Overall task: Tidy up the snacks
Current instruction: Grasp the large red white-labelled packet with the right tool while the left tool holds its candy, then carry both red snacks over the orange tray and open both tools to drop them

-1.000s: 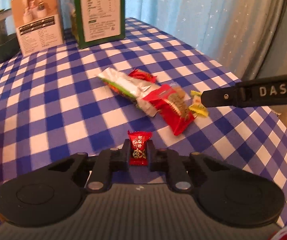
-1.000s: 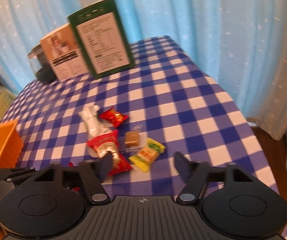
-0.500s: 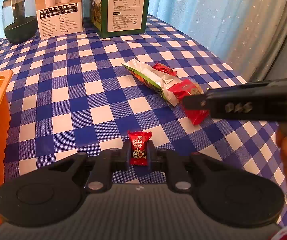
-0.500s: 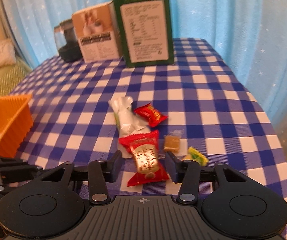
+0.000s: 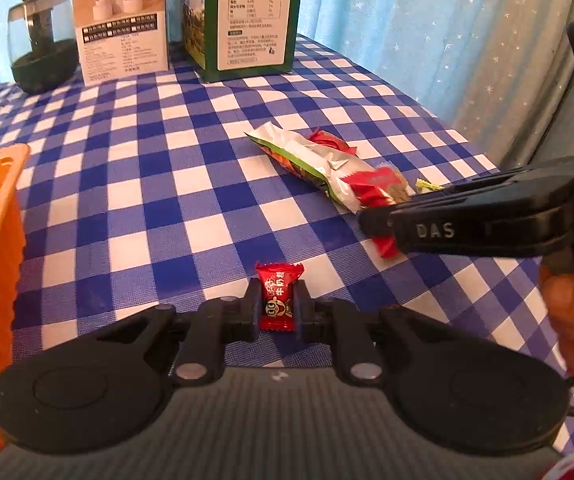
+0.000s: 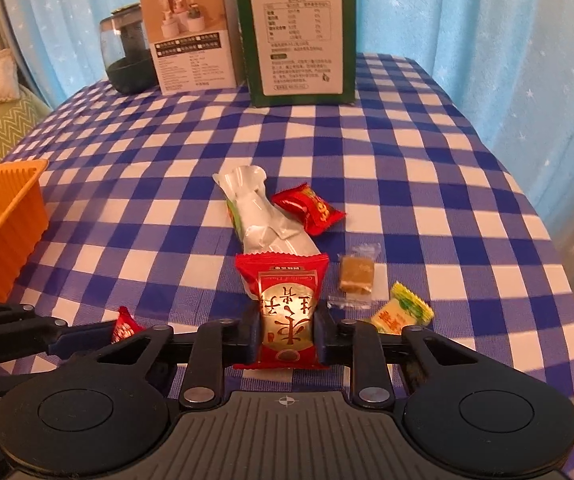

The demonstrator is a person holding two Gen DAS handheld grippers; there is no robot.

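Blue-checked cloth covers the bench (image 6: 407, 184). Nearest, the left gripper (image 5: 278, 312) stays clamped on one small red candy (image 5: 279, 294); the right gripper (image 6: 287, 336), wide open a second ago, has just been closing and now pinches one red-and-gold packet (image 6: 283, 308). Beyond that packet lie four loose snacks, then two boxes.

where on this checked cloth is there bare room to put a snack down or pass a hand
Bare: the wide stretch of blue-and-white checked tablecloth between the orange ribbed plastic basket and the long silver foil packet, and the band before the tall green carton. Crowded: the wrapper cluster around the small red wrapped candy.
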